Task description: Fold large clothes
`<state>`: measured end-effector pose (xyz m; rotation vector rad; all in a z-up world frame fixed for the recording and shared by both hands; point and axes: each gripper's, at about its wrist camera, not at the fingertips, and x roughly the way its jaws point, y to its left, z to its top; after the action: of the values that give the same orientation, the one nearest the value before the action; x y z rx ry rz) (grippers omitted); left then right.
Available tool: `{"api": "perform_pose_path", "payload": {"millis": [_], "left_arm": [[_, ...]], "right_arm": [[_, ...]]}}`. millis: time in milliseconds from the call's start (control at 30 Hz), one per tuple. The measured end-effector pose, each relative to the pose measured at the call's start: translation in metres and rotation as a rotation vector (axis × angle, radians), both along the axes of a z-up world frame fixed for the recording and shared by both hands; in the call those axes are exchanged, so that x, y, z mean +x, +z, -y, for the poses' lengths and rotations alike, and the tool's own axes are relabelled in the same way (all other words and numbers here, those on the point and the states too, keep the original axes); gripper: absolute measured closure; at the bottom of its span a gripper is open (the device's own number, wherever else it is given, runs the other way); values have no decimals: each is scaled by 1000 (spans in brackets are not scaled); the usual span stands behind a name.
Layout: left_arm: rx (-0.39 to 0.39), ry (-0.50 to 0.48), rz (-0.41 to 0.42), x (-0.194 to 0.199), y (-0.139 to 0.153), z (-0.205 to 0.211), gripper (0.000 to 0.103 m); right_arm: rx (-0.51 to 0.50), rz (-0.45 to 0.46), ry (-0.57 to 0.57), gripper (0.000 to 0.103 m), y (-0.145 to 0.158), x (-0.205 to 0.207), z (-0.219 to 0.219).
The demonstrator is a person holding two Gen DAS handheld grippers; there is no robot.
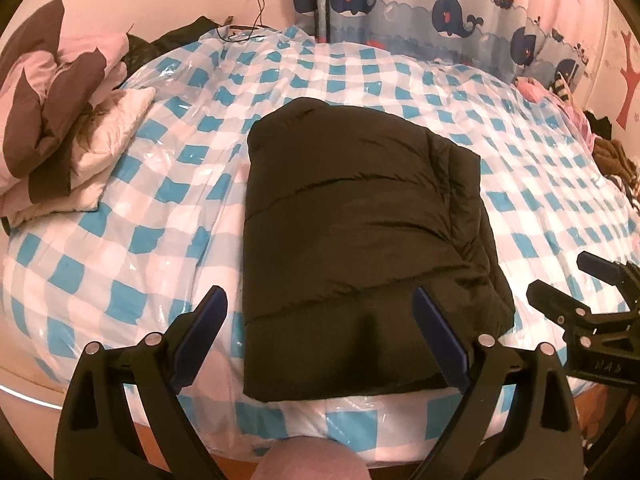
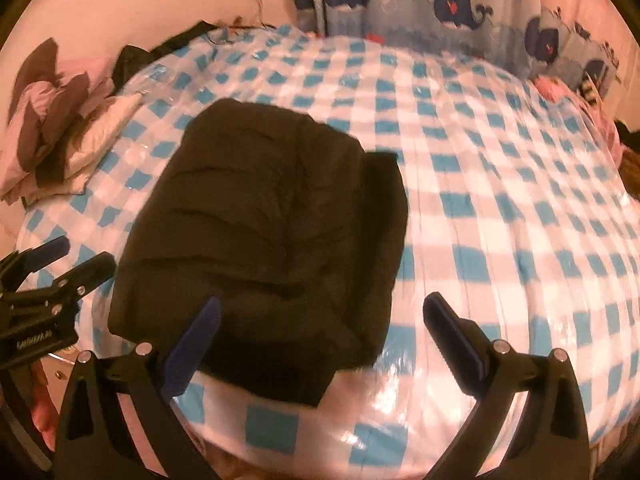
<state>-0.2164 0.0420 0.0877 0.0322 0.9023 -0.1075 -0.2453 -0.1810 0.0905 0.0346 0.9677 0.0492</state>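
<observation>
A black puffer jacket [image 1: 360,232] lies folded into a thick rectangle on the blue-and-white checked bed cover [image 1: 140,240]. It also shows in the right wrist view [image 2: 264,232], left of centre. My left gripper [image 1: 320,300] is open and empty, hovering above the jacket's near edge. My right gripper [image 2: 320,312] is open and empty, over the jacket's near right corner. The right gripper also shows at the right edge of the left wrist view [image 1: 560,280], and the left gripper at the left edge of the right wrist view [image 2: 84,256].
A pile of pink, brown and white bedding [image 1: 60,128] sits at the bed's far left. A whale-print curtain [image 1: 440,12] hangs behind the bed. Pink clothes [image 1: 560,108] and dark items lie at the far right. The cover [image 2: 500,220] is wrapped in shiny plastic.
</observation>
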Motion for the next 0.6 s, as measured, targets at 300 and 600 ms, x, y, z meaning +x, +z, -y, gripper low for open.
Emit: {"api": "perform_pose_path", "payload": {"millis": [300,600], "left_arm": [[-20,-7,-15,-4,-2,-6,13],[-33,-1,-37,1,-8,-11,13]], "right_arm": [[-3,-11,-11,5,1,-6,-10],[-8,-22,9,5,-3,-2,-21]]}}
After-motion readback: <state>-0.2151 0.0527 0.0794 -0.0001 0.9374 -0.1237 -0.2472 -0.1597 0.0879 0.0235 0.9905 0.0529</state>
